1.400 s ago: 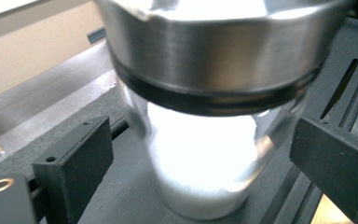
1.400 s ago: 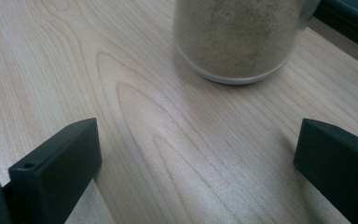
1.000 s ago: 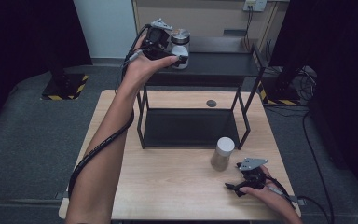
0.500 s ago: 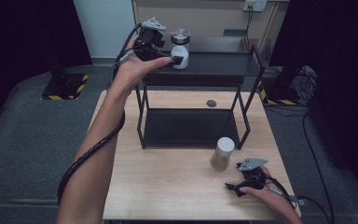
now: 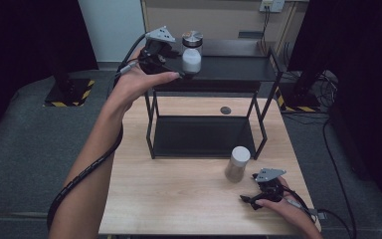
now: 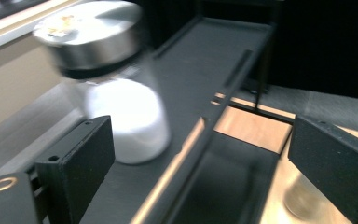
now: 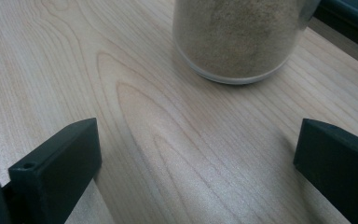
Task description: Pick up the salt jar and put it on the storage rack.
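Looking at the left gripper (image 5: 176, 62), jaws spread beside the white-powder jar (image 5: 191, 52) on the rack's top shelf (image 5: 238, 67), upper middle; we'd back straight off without nudging it.

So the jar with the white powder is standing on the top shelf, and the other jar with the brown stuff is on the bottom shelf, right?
Not quite. The white powder jar is on the rack's top shelf, but the high view shows the brown powder jar standing on the wooden table, in front of the rack, not on the bottom shelf.
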Motion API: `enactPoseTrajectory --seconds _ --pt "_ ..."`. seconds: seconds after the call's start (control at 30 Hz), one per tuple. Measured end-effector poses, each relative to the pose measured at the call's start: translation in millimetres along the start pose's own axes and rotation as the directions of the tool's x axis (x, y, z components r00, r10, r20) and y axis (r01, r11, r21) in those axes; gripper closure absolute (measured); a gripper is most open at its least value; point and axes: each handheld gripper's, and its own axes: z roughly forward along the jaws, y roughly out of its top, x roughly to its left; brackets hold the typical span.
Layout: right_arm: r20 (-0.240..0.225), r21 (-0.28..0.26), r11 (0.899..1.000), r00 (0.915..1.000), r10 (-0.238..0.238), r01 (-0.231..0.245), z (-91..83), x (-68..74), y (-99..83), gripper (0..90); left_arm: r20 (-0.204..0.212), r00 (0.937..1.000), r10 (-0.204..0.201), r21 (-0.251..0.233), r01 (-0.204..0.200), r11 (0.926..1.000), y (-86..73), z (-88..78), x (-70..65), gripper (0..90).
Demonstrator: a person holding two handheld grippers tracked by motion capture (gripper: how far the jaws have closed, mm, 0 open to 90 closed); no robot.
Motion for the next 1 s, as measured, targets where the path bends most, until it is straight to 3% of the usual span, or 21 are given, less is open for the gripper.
enactPoseTrajectory --seconds 0.17,0.4,0.57,0.73,0.9,1.0 --pt "0.000 0.001 1.000 1.0000 0.000 0.000 -0.1 0.0 0.1 1.5 0.054 0.9969 0.056 -0.004 -0.056 0.9984 -8.5 -1.9 -11.1 5.7" --pt "0.000 0.000 1.000 1.0000 0.000 0.000 0.0 -0.1 0.0 1.5 0.090 0.9925 0.083 0.012 -0.085 0.9963 -28.5 -0.1 -30.7 5.8" --pt "0.000 0.000 1.000 1.0000 0.000 0.000 0.0 0.0 0.0 1.5 0.123 0.9889 0.083 -0.002 -0.084 0.9965 -56.8 4.7 -44.0 5.9" --pt "0.000 0.001 1.000 1.0000 0.000 0.000 0.0 0.0 0.1 1.5 0.168 0.9815 0.091 0.025 -0.096 0.9951 -83.8 16.4 -59.7 5.9" --pt "0.000 0.001 1.000 1.0000 0.000 0.000 0.0 0.1 0.1 1.5 0.226 0.9685 0.104 0.067 -0.122 0.9902 -109.4 31.6 -76.2 5.8" --pt "0.001 0.000 1.000 1.0000 0.000 0.000 0.0 0.1 0.1 1.5 0.243 0.9652 0.097 0.089 -0.122 0.9885 -123.2 39.1 -84.6 5.8"
